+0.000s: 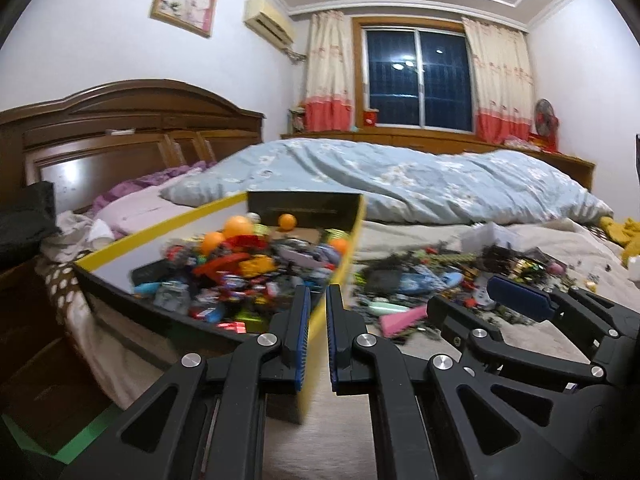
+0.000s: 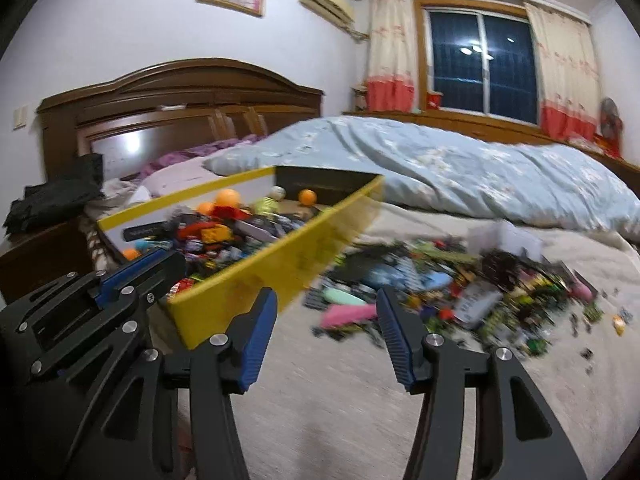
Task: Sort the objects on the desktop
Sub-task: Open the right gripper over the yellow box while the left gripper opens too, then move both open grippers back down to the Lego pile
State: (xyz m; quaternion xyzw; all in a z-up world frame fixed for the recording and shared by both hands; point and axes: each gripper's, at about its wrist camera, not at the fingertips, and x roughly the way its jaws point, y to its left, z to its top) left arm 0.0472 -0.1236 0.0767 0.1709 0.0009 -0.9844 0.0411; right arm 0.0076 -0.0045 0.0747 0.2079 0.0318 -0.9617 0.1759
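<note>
Two black jaws with ribbed blue pads belong to the left gripper (image 1: 318,334), and they are nearly closed with nothing between them; the thin yellow wall seen in the gap lies farther off. Beside it, the right gripper (image 2: 326,338) has its jaws standing apart and empty, pointing at the bed (image 2: 320,392), which is covered in a soft, pale sheet. Just past the jaws lies a pile of small toys (image 2: 460,288), spread flat on the sheet. It looks like little hard plastic bricks and bits in many colours, though blur hides the details. A pink flat piece (image 2: 348,315) lies nearest the right jaws. These bits should be light and stiff, and smooth enough to slip, so I would pinch one across its flat sides. To the left sits a yellow cardboard box (image 2: 280,268), already holding many toys and round orange balls (image 1: 287,222). Balls would roll away easily. Behind it all lies a puffy blue quilt (image 2: 460,168).
</note>
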